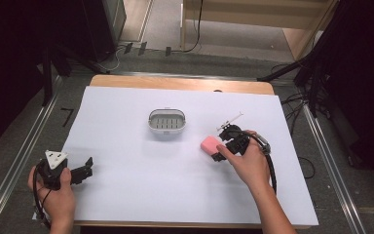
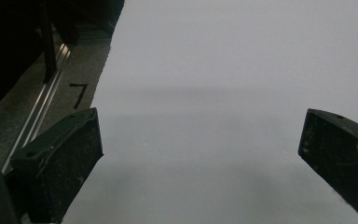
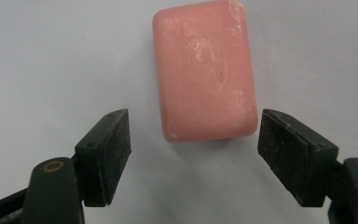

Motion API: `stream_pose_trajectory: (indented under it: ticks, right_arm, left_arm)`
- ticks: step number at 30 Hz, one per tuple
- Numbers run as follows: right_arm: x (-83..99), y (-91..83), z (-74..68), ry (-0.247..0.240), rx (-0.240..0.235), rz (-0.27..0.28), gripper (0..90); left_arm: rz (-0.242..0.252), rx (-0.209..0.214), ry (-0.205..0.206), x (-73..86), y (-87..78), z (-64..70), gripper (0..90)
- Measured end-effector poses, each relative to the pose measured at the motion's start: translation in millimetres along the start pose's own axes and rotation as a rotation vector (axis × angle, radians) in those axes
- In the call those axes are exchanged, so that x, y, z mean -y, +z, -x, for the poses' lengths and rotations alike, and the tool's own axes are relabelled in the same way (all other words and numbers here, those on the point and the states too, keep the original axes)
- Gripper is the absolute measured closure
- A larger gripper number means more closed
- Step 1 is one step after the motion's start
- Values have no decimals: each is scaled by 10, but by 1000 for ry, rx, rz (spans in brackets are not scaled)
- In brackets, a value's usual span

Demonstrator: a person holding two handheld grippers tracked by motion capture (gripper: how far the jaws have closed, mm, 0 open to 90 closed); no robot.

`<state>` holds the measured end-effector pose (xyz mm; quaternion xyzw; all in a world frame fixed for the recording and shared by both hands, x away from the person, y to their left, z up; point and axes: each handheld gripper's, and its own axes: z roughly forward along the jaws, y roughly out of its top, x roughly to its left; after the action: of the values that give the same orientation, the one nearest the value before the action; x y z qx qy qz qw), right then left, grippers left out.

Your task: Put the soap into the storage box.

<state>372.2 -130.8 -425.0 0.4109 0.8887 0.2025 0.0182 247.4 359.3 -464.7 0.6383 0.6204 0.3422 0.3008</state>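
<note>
A wooden table [image 1: 181,83] under white paper [image 1: 141,175] stands on grey floor [image 1: 14,141] between dark curtains [image 1: 9,58].

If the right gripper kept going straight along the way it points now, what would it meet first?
Most likely the pink soap bar, lying flat on the white sheet just ahead of the open right gripper. Its near end sits roughly level with the jaw tips, not yet touched.

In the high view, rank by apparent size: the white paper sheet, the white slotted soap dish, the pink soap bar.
1. White paper sheet, by far the largest.
2. White slotted oval soap dish.
3. Pink rectangular soap bar, just ahead of the right hand-held gripper.
</note>
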Motion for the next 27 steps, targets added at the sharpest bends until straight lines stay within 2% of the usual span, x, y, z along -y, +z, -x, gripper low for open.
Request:
stream_pose_trajectory:
  ticks: [5,8,15,20,27]
  right_arm:
    - [-80,75,-8,-20,40,-13,268]
    - [-125,120,-3,-30,36,-19,304]
    - [-210,208,-9,-60,40,-41,320]
    - [-238,234,-6,-58,41,-50,341]
    - [-266,279,7,-83,42,-56,360]
  left_arm:
    - [-2,0,8,0,4,10,0]
    - [-2,2,9,-1,6,15,0]
    - [-7,3,19,-2,9,20,0]
    - [-7,5,20,-2,10,21,0]
    - [-9,8,26,-4,11,25,0]
